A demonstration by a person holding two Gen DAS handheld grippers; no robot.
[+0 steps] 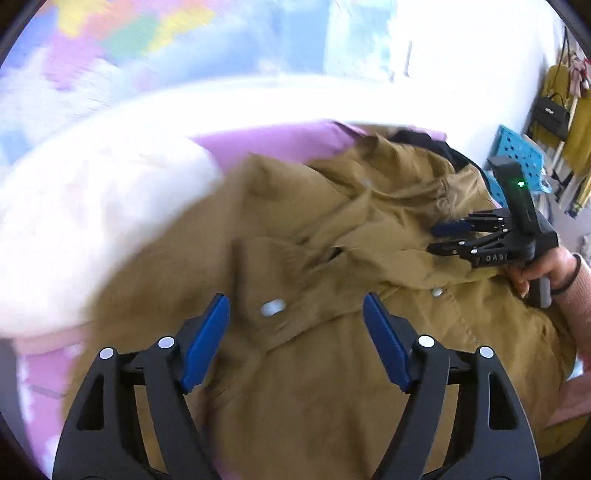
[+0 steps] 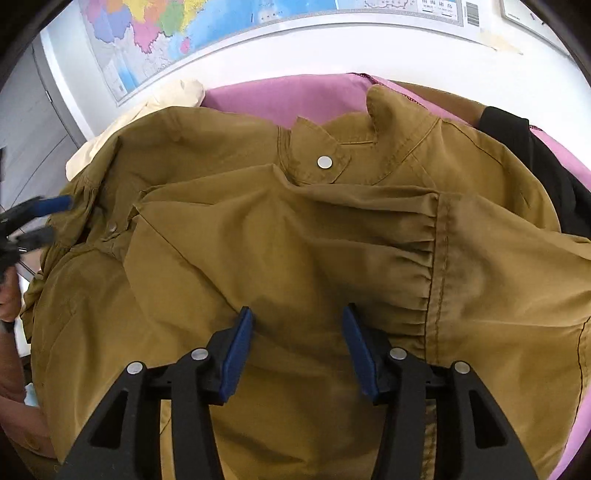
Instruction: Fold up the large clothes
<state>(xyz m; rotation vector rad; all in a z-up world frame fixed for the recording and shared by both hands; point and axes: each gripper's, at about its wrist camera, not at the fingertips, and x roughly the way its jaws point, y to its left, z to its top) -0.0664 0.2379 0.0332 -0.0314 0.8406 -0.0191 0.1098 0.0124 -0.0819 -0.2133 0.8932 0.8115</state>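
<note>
The mustard-brown jacket [image 2: 295, 240] sprawls over the pink surface [image 2: 280, 96], its collar toward the wall map [image 2: 155, 33]. It looks like light, limp woven cotton that should drape and crease easily; its stitched seams and gathered sleeve cuff [image 2: 439, 266] look best to pinch. Left tongs [image 1: 295, 314] stand wide above the jacket, empty. Right tongs [image 2: 297, 321] hover half-spread, gripping nothing. Metal snaps [image 2: 324, 161] dot the collar.

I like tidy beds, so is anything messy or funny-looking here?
Yes. The mustard-brown cotton jacket lies crumpled on the pink bedsheet, one sleeve bunched across its front and the collar rucked up. A black garment pokes out from under its far right edge, and a cream cloth sits heaped at the far left.
</note>
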